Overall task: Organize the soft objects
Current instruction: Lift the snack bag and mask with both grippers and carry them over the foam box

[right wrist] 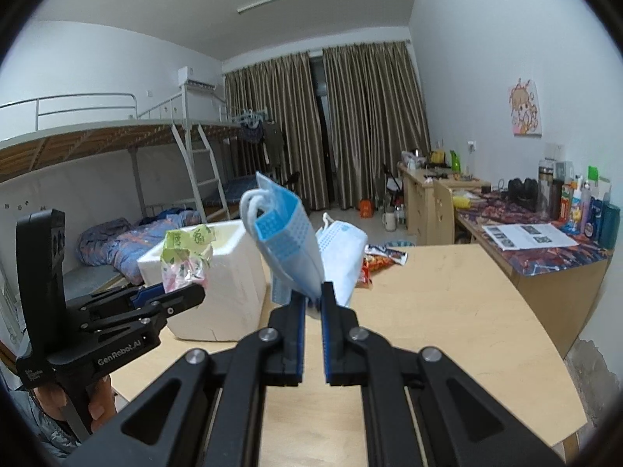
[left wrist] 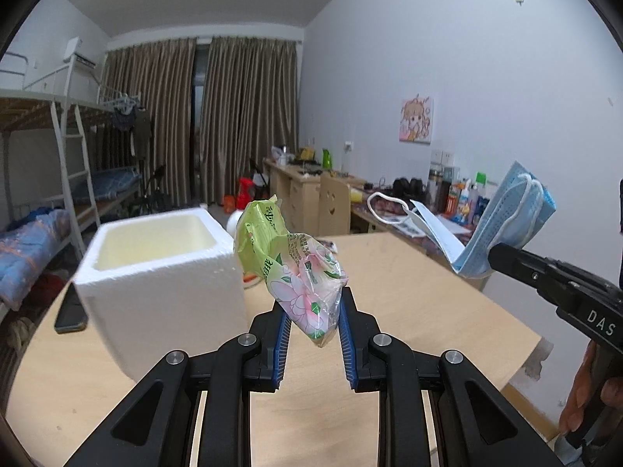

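Note:
My left gripper (left wrist: 313,305) is shut on a green and pink tissue pack (left wrist: 290,262) and holds it above the wooden table (left wrist: 409,311), just right of an open white foam box (left wrist: 163,272). My right gripper (right wrist: 312,295) is shut on a bunch of blue face masks (right wrist: 286,245), held above the table right of the box (right wrist: 222,292). The masks (left wrist: 502,222) and right gripper (left wrist: 491,256) show at the right of the left wrist view. The left gripper (right wrist: 192,294) with the pack (right wrist: 187,260) shows at the left of the right wrist view.
A dark phone (left wrist: 71,309) lies on the table left of the box. A snack wrapper (right wrist: 379,260) lies at the table's far edge. A cluttered desk (right wrist: 545,241) runs along the right wall. Bunk beds (right wrist: 117,148) stand at the left.

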The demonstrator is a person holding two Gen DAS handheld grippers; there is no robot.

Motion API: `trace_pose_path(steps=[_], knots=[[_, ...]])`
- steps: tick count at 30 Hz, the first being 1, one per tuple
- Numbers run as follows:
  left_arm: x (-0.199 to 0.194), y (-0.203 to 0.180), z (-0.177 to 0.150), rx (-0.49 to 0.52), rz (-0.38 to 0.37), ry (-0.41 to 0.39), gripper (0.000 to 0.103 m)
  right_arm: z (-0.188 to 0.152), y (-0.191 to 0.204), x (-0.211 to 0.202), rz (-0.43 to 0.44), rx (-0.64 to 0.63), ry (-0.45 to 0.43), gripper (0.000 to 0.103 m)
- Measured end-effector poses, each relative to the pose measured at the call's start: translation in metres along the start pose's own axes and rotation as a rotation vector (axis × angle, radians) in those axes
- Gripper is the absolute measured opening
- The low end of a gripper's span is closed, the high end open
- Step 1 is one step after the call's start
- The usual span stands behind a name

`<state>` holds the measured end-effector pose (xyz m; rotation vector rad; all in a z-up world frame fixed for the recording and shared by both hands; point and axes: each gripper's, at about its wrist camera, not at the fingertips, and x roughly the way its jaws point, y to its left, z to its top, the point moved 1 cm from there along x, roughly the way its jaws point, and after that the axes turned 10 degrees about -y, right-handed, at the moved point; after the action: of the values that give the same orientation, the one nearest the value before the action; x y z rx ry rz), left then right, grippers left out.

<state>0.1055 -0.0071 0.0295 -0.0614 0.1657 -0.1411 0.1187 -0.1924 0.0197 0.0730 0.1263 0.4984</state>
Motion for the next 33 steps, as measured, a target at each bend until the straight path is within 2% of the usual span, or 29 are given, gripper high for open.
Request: trace_pose_path(steps=[16,24,33], knots=[[-0.091,-0.007,0.013,0.045,0.029,-0.115,0.025,0.006,0.021,-0.044,0.019,-0.034,-0.106,0.01],[-0.112,-0.007,0.017,0.051,0.067,-0.146,0.025,0.009,0.027,-0.055,0.038,-0.042,-0.146,0.01],[-0.125,0.01,0.02,0.042,0.132,-0.167,0.025,0.011,0.035,-0.042,0.091,-0.06,-0.153,0.01]])
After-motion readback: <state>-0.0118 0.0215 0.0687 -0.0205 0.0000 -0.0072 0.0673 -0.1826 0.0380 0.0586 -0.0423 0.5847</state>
